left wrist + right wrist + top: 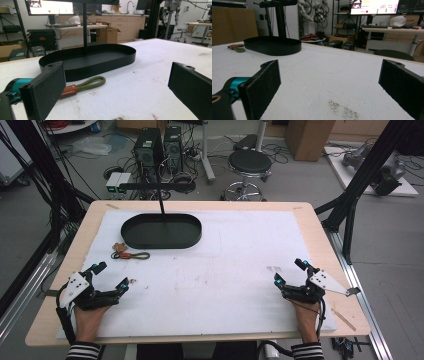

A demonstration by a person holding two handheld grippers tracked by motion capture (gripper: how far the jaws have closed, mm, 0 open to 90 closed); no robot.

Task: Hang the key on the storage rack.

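On the bench's (210, 330) left side, near the front edge, the left tongs (111, 279) rest low over the white cover with their jaws spread wide and nothing between them. They point toward the far left, where a small olive cord loop with a tan leather tab, a key strap (131, 254), lies flat on the cover just in front of the black oval tray (161, 231). In the left gripper view the strap (86, 85) sits ahead of the jaws and off to their left side, close to the tray's wall (100, 65) but apart from it, and a thin black post rises from the tray's floor. At the bench's right side the right tongs (289, 271) also stand released and empty, well apart from both strap and tray.

Judging from this, the work is at its very start: the strap is untouched and the reach has not begun. The next move probably calls for the left tongs to travel forward, line the jaws across the cord, come down to the cover and close on the loop.
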